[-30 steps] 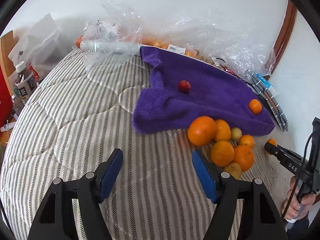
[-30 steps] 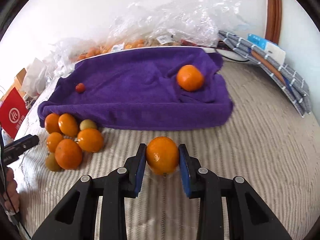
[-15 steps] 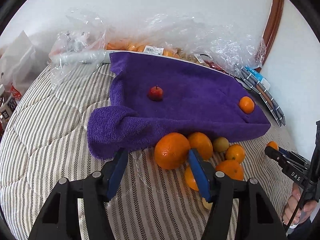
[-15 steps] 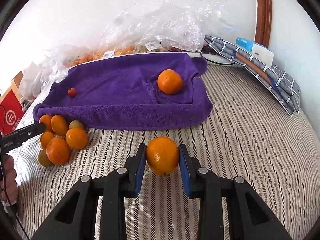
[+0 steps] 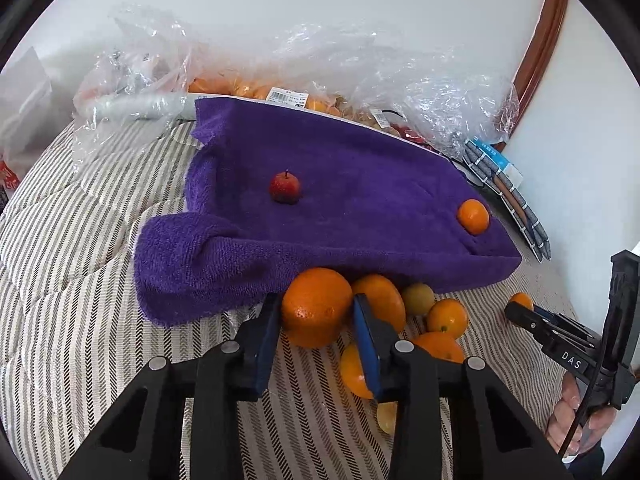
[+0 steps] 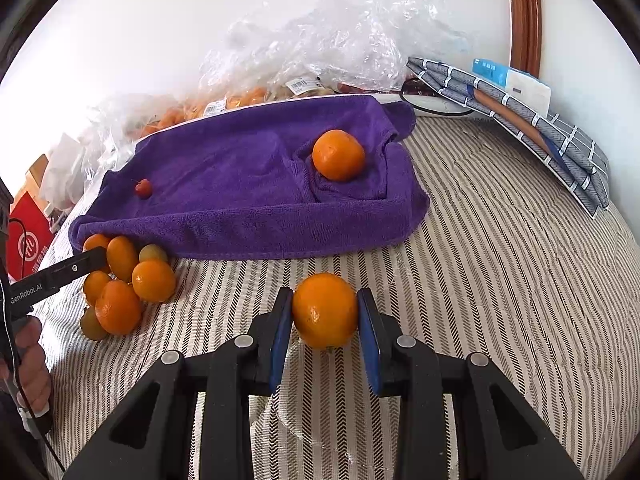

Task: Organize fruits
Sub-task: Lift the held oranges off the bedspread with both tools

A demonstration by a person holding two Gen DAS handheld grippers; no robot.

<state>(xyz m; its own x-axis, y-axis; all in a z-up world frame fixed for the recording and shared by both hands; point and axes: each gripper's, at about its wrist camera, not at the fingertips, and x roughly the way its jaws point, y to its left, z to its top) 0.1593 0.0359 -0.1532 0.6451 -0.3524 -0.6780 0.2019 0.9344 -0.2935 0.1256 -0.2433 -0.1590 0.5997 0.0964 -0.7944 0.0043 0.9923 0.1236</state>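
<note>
While I scan from the left edge of the left wrist view, I note crumpled clear plastic bags (image 5: 132,60) against the wall, some with orange fruit inside, and a striped bed cover (image 5: 80,280) below them. Next comes a purple towel (image 5: 340,200) spread over the bed, with a small red fruit (image 5: 285,187) sitting on its middle and a small orange (image 5: 473,216) near its right end.

My left claw (image 5: 316,316) has its blue pads on either side of a big orange (image 5: 316,306) at the towel's front edge; both pads appear to touch the skin, so I read it as gripping that orange. Just right of it lies the pile of loose fruit (image 5: 444,318): several oranges and a couple of yellowish ones, bunched together on the bed.

Further right, in the right wrist view, my right claw (image 6: 325,322) is clamped on another orange (image 6: 325,310), pads pressed to both sides, held in front of the towel's near edge. I cannot tell whether this orange rests on the bed. Well apart to its left is the same pile.

Far right, a folded checked cloth (image 6: 520,116) leans at the wall, with a wooden frame (image 6: 524,16) behind.
</note>
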